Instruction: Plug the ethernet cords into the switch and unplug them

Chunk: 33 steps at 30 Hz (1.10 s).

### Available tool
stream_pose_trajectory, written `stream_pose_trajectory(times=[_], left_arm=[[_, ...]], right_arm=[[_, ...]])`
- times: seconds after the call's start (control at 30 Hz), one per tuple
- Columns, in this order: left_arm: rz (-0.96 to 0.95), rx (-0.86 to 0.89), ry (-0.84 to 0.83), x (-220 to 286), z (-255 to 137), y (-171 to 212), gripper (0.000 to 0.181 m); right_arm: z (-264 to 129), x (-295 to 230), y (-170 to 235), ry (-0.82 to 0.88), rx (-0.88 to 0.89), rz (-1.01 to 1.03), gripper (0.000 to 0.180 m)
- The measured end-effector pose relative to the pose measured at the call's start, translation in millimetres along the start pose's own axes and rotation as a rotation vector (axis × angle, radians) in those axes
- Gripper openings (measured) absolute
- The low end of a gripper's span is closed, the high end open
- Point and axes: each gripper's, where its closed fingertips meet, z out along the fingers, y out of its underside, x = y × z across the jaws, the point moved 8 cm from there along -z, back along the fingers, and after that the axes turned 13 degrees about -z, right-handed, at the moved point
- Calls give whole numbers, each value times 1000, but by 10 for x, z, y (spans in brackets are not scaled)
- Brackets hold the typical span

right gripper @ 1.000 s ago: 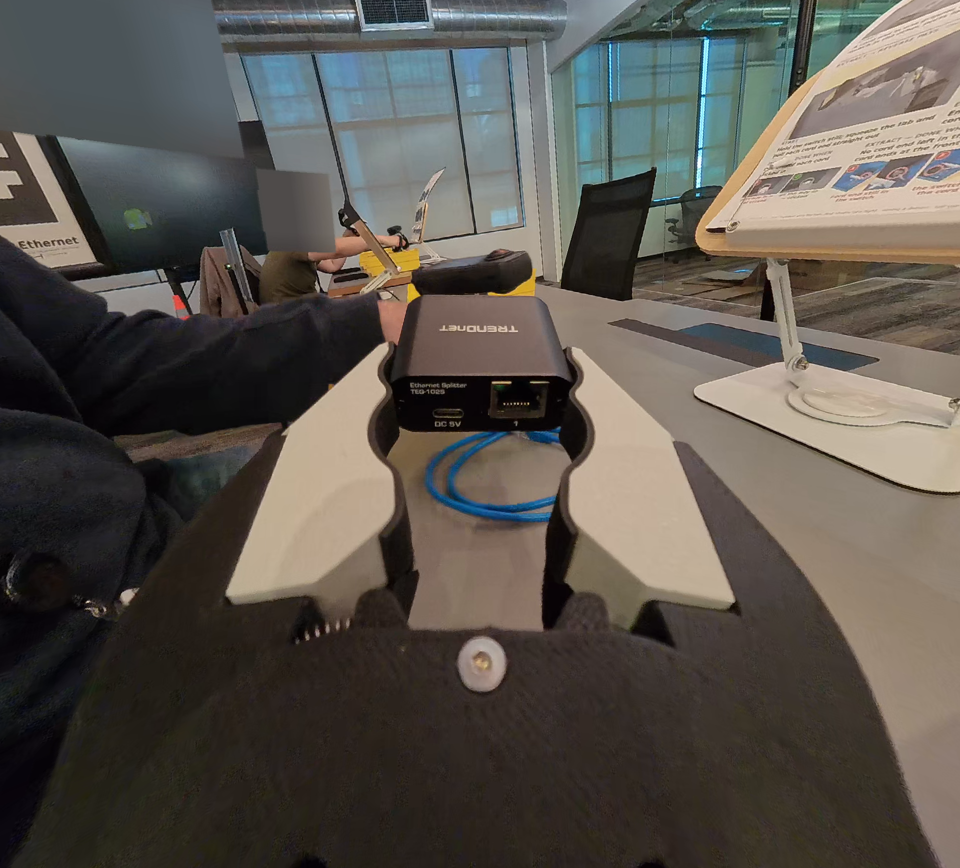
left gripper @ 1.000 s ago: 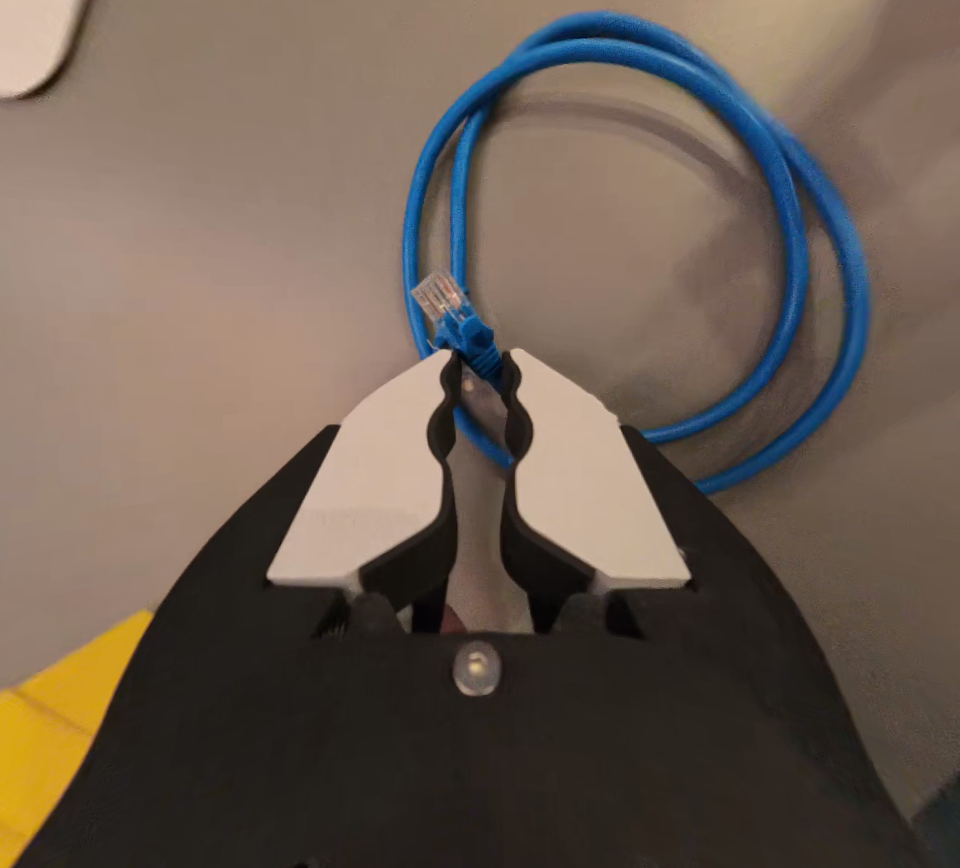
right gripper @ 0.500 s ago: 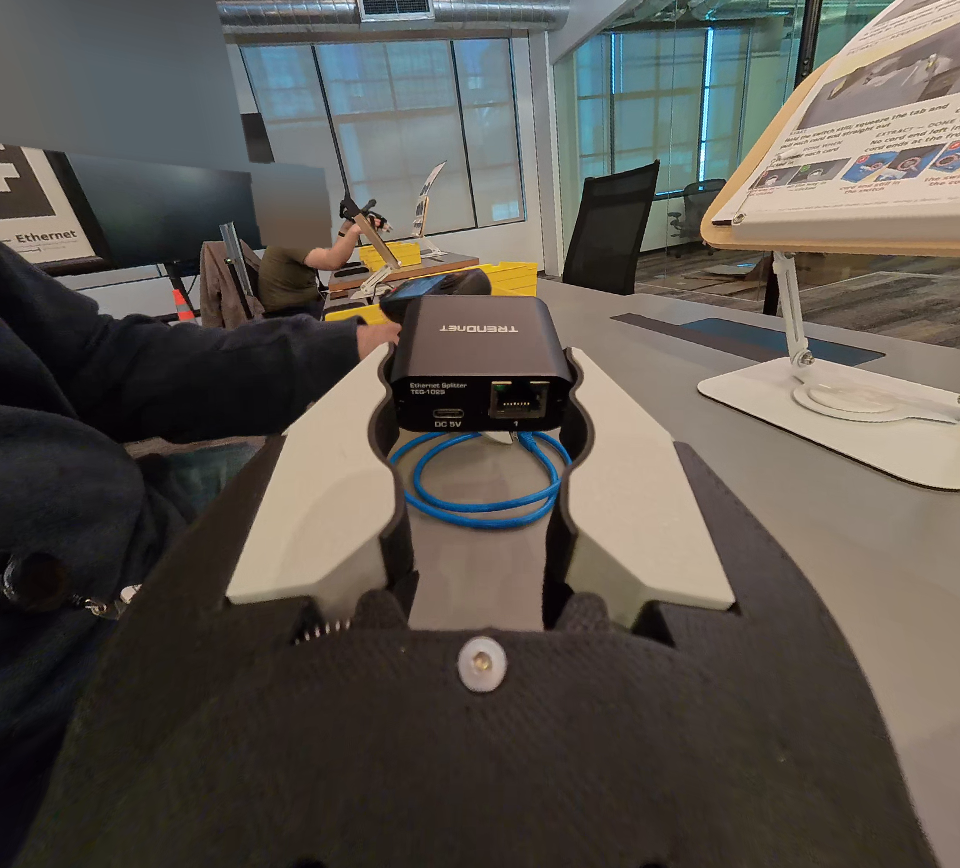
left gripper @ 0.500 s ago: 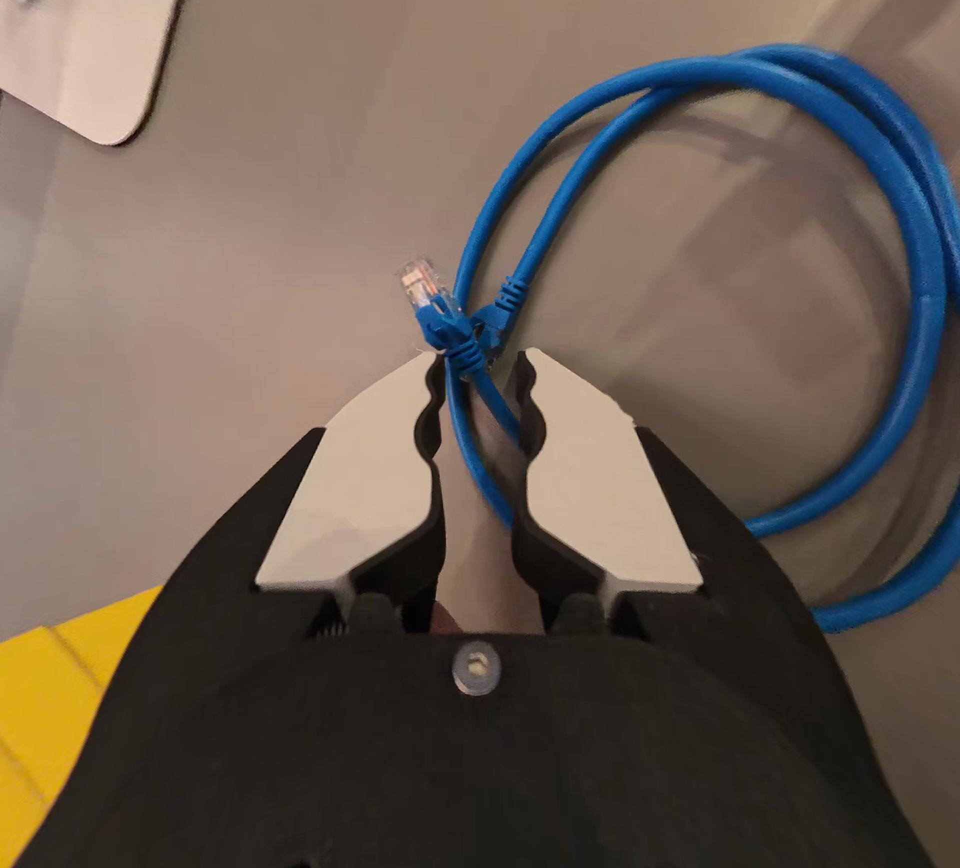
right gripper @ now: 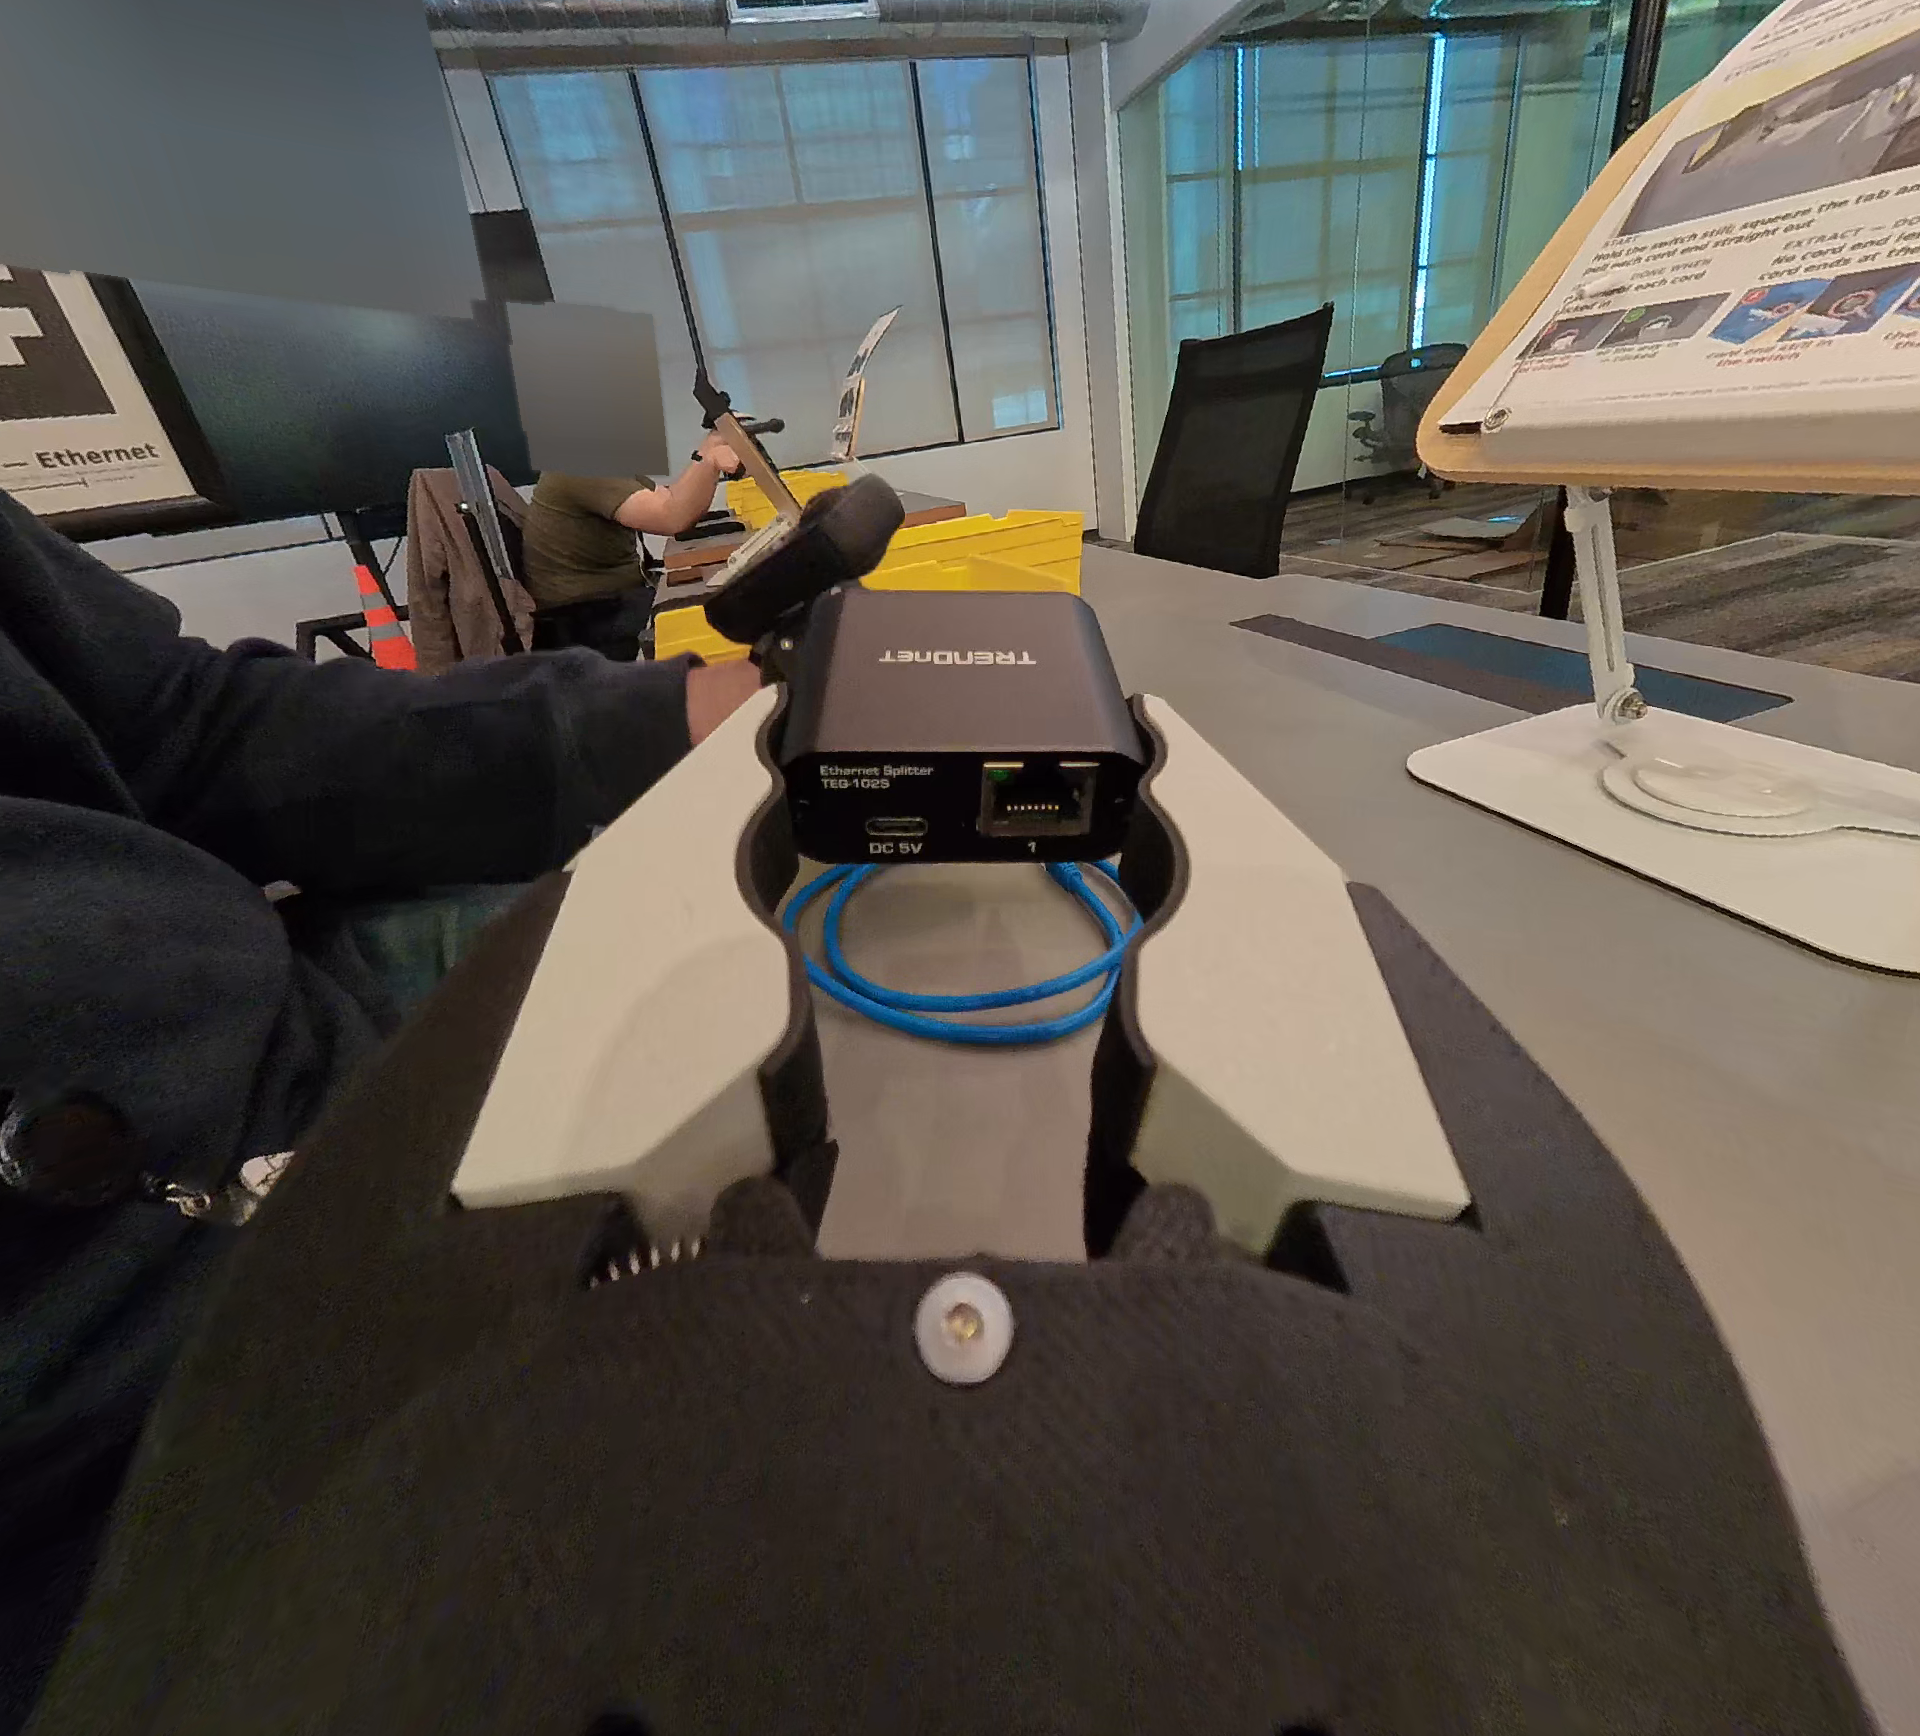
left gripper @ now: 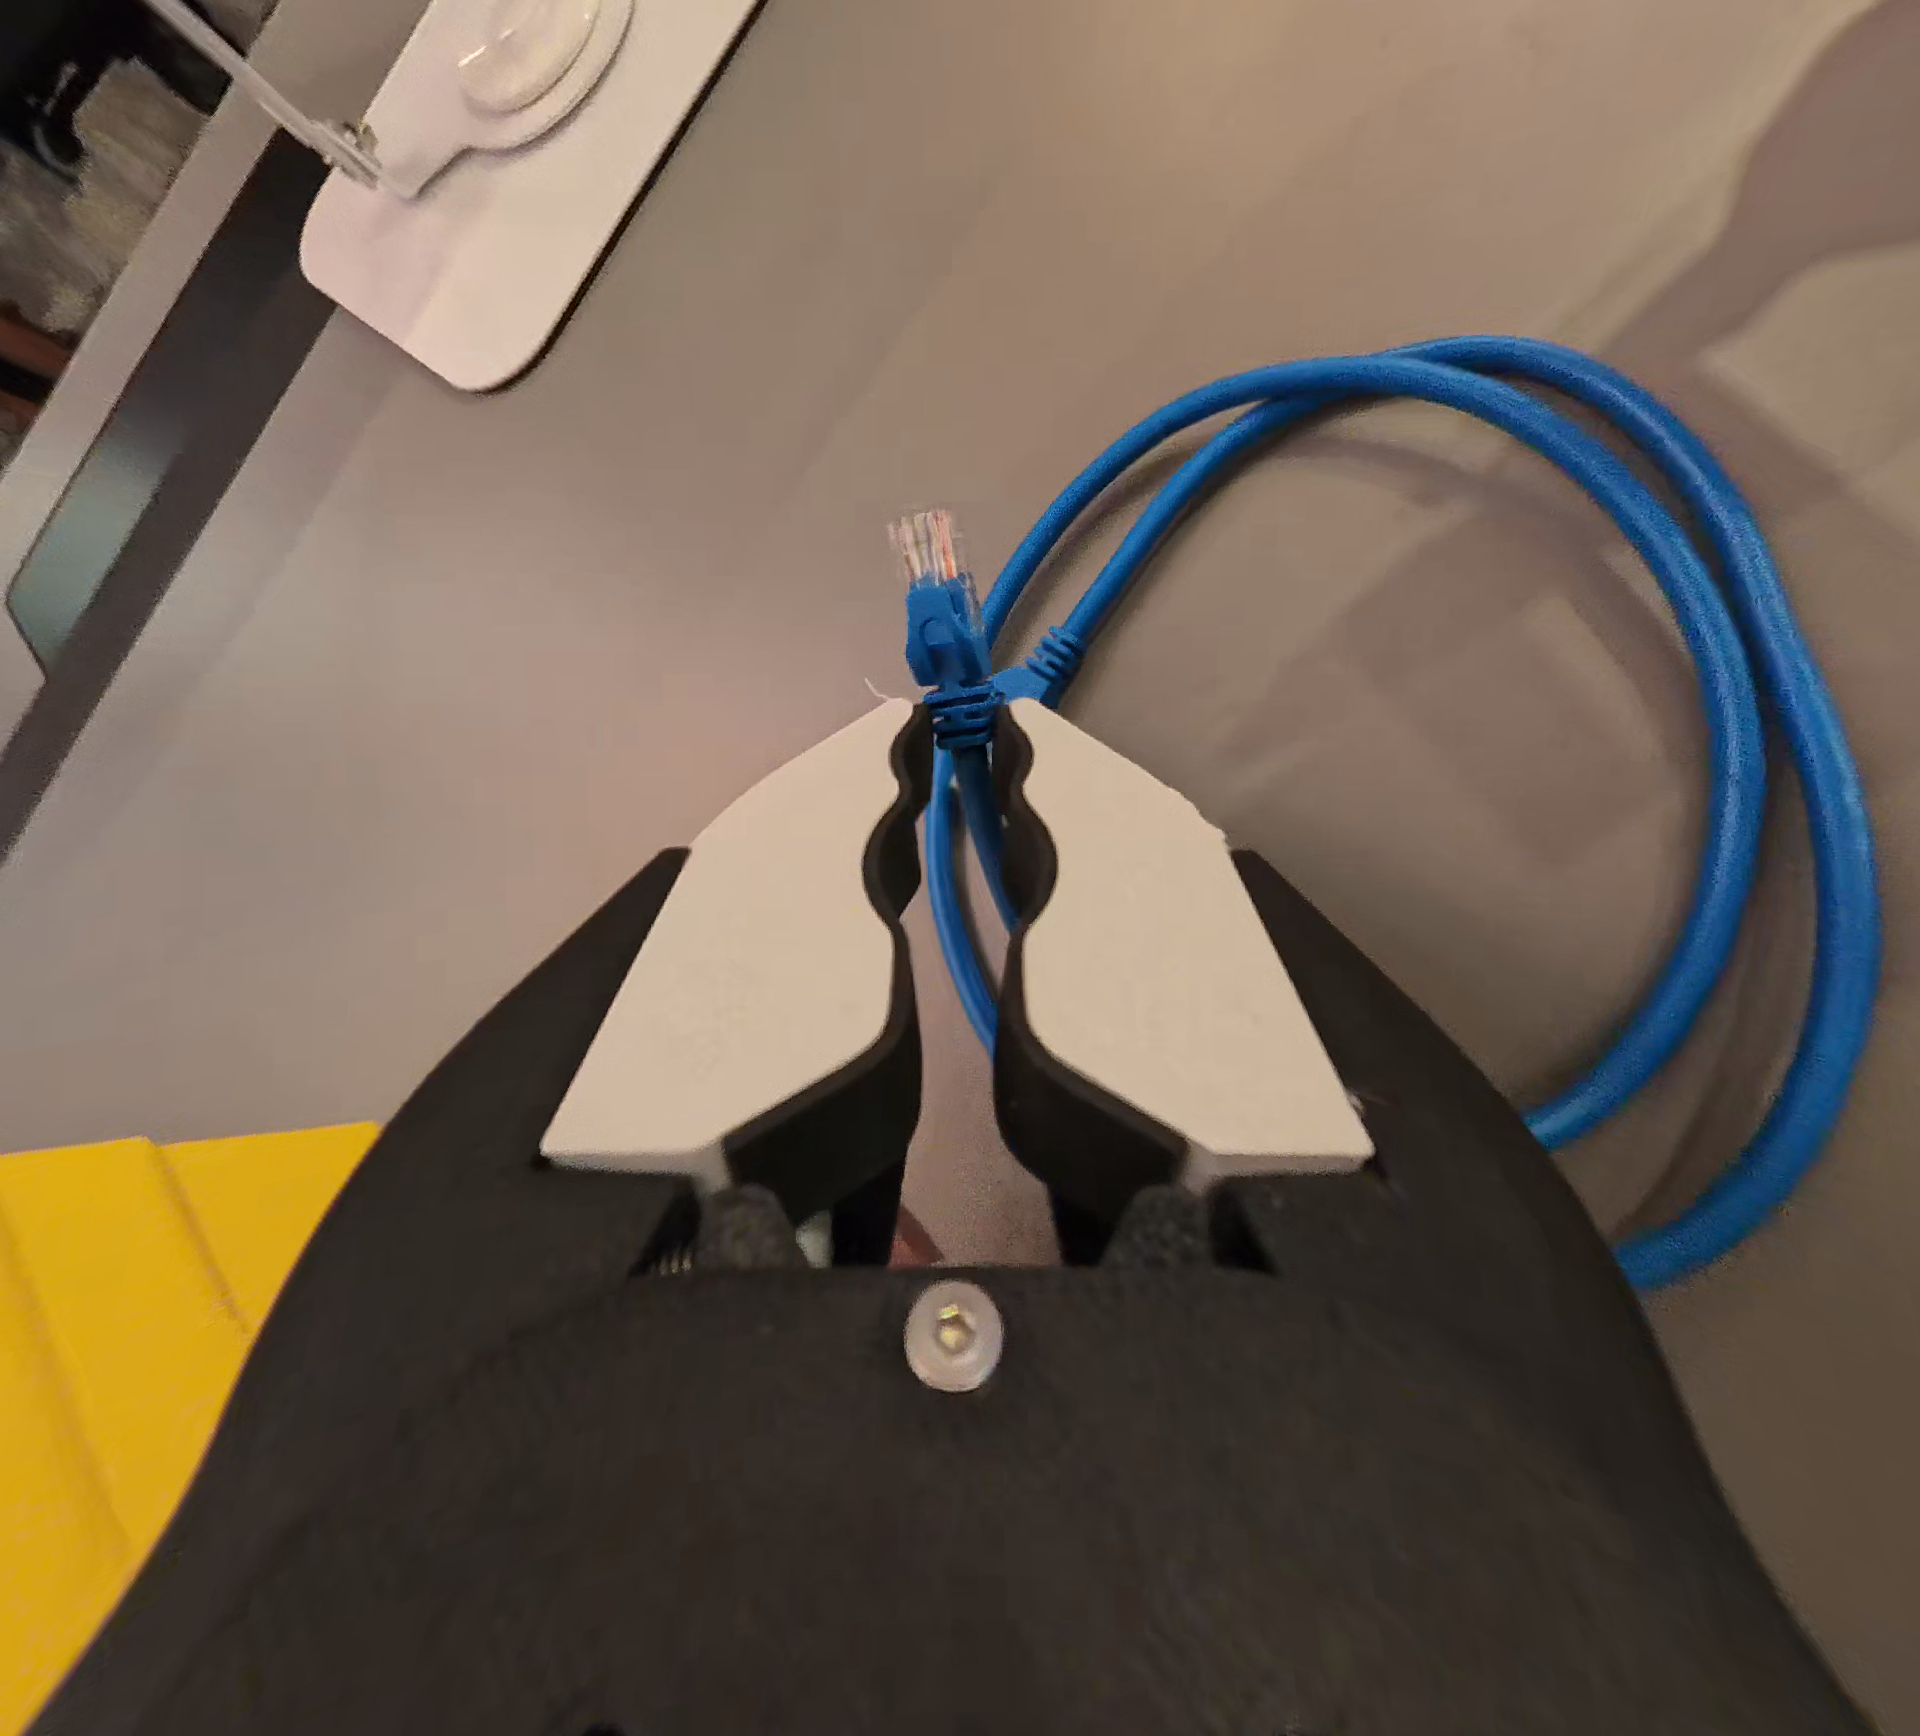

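Left tool [left gripper: 961,718] clenched on the ribbed boot of the blue ethernet cord [left gripper: 1725,647], just behind its clear plug [left gripper: 923,543]; plug poking out past the fingertips, pointing away from the camera, lifted off the grey surface [left gripper: 520,699]. Rest of the cord lying in a double loop on the surface to the right of the tool, with the cord's second boot end [left gripper: 1049,652] just beside the gripped one. Farther off, upper left, a white stand base [left gripper: 582,76] near the surface edge; lower left, a corner of a yellow bin [left gripper: 125,1374]. Right tool [right gripper: 961,782] clamped on a small black switch [right gripper: 956,699], one finger on each side, held level above the surface with its port face toward the camera: one network socket [right gripper: 1037,798] on the right, a slim power socket [right gripper: 899,824] on the left, both unoccupied. Below the switch, between the fingers, the blue loop visible on the surface. Beyond the switch to the left, a dark sleeve [right gripper: 416,782] reaching in, with the other tool partly seen behind the switch. To the right, a tilted board of printed sheets [right gripper: 1714,284] on its white stand.
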Motion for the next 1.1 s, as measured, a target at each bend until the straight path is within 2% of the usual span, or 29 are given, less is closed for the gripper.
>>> stream_pose_trajectory(times=[0.37, 0.57, 0.83, 1.1], left_arm=[[331, -39, 203, 87, -548, -806, 10], [511, -96, 335, 401, -585, -1132, 10], [632, -148, 421, 612, -468, -1288, 10], [640, -156, 471, 656, -473, -1329, 10]], right_arm=[[113, 23, 22, -66, -23, -37, 61], [221, 58, 36, -110, -44, -67, 61], [337, 78, 106, -148, -152, -142, 61], [403, 52, 209, -169, -218, -187, 61]])
